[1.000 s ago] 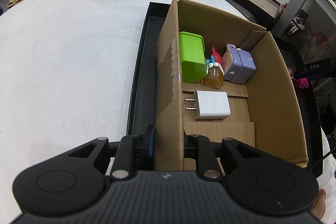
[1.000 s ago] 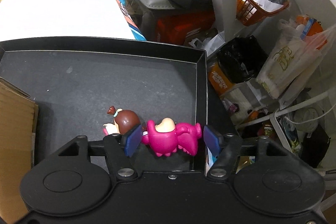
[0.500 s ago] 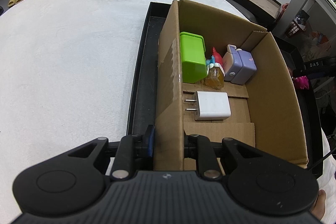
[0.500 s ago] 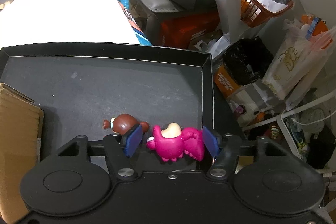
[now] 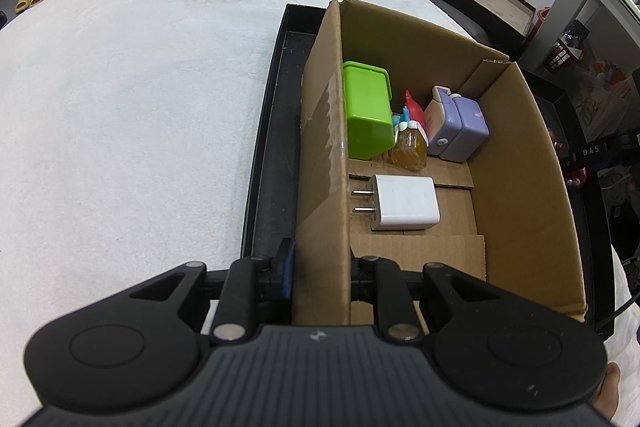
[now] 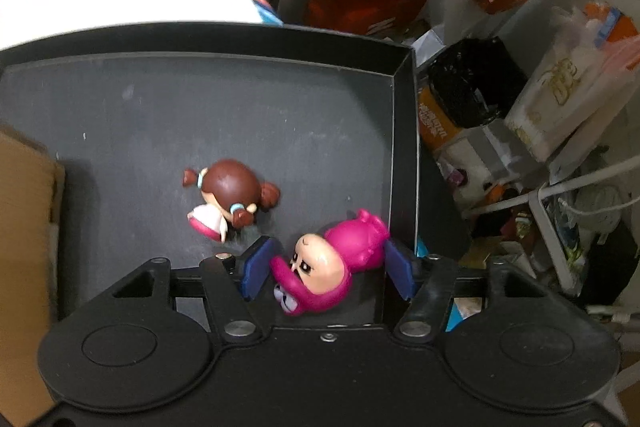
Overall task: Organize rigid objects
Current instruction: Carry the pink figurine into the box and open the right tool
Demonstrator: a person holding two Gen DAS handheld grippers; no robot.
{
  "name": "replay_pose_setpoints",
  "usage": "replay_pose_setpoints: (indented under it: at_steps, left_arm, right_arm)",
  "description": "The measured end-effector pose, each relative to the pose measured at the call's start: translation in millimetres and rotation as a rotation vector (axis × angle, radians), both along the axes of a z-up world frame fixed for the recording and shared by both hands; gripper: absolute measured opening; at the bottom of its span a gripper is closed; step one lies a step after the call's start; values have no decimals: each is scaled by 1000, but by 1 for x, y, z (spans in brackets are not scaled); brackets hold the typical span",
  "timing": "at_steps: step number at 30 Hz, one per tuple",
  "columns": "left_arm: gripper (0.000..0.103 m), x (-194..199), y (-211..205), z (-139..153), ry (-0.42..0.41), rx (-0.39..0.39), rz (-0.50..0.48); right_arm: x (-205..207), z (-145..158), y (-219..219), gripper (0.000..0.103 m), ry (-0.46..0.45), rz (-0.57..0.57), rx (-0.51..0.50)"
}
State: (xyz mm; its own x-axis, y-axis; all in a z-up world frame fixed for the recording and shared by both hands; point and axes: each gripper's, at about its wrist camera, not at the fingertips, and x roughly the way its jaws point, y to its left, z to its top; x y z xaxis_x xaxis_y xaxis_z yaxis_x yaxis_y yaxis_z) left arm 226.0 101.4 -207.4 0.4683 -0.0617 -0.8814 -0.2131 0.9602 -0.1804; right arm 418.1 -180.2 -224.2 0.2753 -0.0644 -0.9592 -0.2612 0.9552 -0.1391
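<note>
Figurine in reach: pink-suited toy figure [image 6: 334, 263], lying on its side on the black tray [image 6: 200, 115] near the tray's right wall, close to its near right corner.
Handling: looks like hard moulded plastic, light and stiff, with a glossy rounded surface that could slide or twist out of a shallow pinch; unlikely to break from a short drop.
Where to grip: across the plump body below the head, pads on the two flattest opposing sides; the limbs and the round head look like poor purchase.
Right gripper [image 6: 328, 269]: jaws astride the pink figure and only partly closed; they have just been closing with the figure between them. The left pad sits at the raised arm and head, while the right pad [image 6: 400, 273] looks a touch clear of the body, so no firm clamp yet.
Neighbour: brown-haired doll figure [image 6: 230, 201], also toppled on the tray, just beside the left pad, not between the jaws.
Destination, judged: cardboard box [image 5: 520, 167] standing in the same tray, along its left side.
Box contents: green plastic case [image 5: 366, 109], small amber bottle [image 5: 408, 147], lilac toy [image 5: 456, 127] at the far end; white plug adapter [image 5: 404, 203] lying flat nearer.
Left gripper [image 5: 320, 267]: clenched on the box's near left wall, one finger outside and one inside, steadying it.
Risk: a closing pad may roll the figure against the tray wall.
</note>
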Motion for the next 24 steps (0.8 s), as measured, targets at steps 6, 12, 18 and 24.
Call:
replay_pose_setpoints:
  at_steps: [6, 12, 18, 24]
  left_arm:
    - [19, 0, 1, 0, 0, -2, 2]
    - [18, 1, 1, -1, 2, -2, 6]
    - [19, 0, 1, -1, 3, -9, 8]
    - [19, 0, 0, 0, 5, -2, 6]
  right_arm:
    - [-1, 1, 0, 59, 23, 4, 7]
    - [-6, 11, 9, 59, 33, 19, 0]
    - [-15, 34, 25, 59, 11, 50, 26]
    - [-27, 61, 45, 59, -12, 95, 59]
